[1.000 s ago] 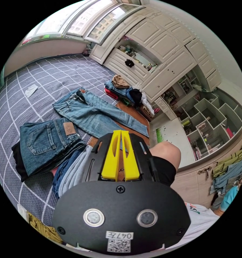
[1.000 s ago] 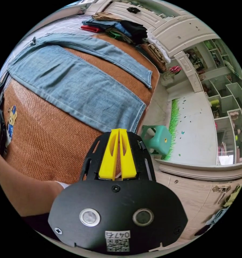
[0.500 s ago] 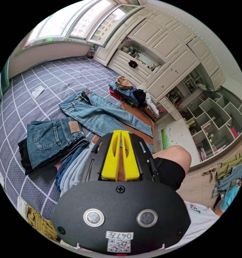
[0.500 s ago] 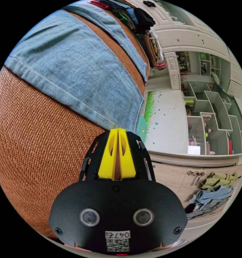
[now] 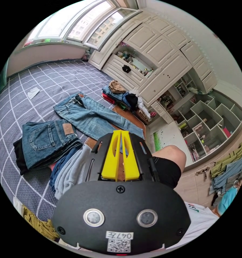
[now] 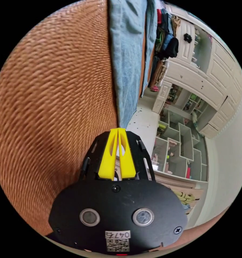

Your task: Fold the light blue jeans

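At frame centre, jeans (image 5: 95,118) lying flat on the bed (image 5: 32,78) | both grippers (image 5: 121,132) (image 6: 118,129) clenched empty | step: approaching hem | next: opening jaws there

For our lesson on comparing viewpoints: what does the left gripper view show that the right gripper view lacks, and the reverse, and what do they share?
Left gripper view's own: the light blue jeans spread out whole, a folded dark jeans stack, the checked bedspread, the window, a person's knee, and the left gripper, jaws together.
Right gripper view's own: a close look at the woven orange mat, with the right gripper, jaws together, by a leg hem.
Shared: the jeans, the clothes pile, the white shelves.
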Available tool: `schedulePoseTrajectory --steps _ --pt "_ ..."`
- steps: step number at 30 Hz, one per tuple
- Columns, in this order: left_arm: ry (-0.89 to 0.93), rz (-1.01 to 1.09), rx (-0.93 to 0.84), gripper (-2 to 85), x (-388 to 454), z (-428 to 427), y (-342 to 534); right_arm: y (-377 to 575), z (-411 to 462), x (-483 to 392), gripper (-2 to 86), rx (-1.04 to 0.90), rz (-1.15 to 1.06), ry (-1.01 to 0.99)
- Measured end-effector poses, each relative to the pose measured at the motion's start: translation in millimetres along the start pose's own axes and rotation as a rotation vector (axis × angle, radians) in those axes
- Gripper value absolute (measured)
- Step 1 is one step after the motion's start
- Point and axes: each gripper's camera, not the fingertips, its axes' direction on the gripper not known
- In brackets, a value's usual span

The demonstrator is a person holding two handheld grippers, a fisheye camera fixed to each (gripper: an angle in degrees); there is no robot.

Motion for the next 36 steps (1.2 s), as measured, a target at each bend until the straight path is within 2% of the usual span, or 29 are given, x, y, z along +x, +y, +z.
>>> schedulePoseTrajectory --steps 3,6,13,15,17,19,21,23,25,27,28,30,33,34,36 --pt "-0.056 -0.033 0.054 -1.0 -15 -21 11 24 -42 15 -0.5 0.039 0.023 -0.203" --pt "-0.068 -0.066 0.084 -1.0 -31 -25 21 18 -58 21 -0.5 -0.01 0.123 -0.155" --pt "-0.132 -0.079 0.098 -0.6 -68 10 30 31 -13 74 -0.5 -0.163 0.566 0.044" --pt "-0.116 -0.098 0.09 0.1 -82 29 28 49 13 99 -0.5 -0.214 0.636 -0.057" --pt "-0.133 -0.117 0.077 2.4 -99 57 25 110 40 157 -0.5 -0.112 0.867 -0.354" --pt "-0.153 -0.148 0.087 3.8 -115 77 20 172 54 202 -0.4 0.044 1.068 -0.554" --pt "-0.152 -0.204 0.106 4.3 -136 100 12 230 63 236 -0.4 0.289 1.198 -0.703" --pt "-0.116 -0.293 0.095 4.5 -172 139 -5 299 71 262 -0.3 0.717 1.28 -0.798" --pt "-0.108 -0.339 0.064 4.5 -199 173 -20 332 73 277 0.4 0.876 1.306 -0.797" --pt "-0.132 -0.37 0.023 4.3 -224 210 -35 332 69 293 3.6 0.792 1.209 -0.763" --pt "-0.158 -0.389 0.003 4.2 -241 234 -44 323 66 301 7.9 0.691 1.132 -0.771" --pt "-0.194 -0.431 -0.025 4.1 -270 272 -56 314 58 306 3.1 0.662 1.028 -0.785" --pt "-0.235 -0.533 -0.07 4.4 -322 334 -68 337 34 302 0.3 0.802 1.192 -0.582" --pt "-0.238 -0.567 -0.089 5.0 -341 358 -72 343 23 297 0.0 0.904 1.235 -0.463" --pt "-0.235 -0.59 -0.115 7.8 -365 391 -77 336 13 298 0.1 0.929 1.161 -0.367"
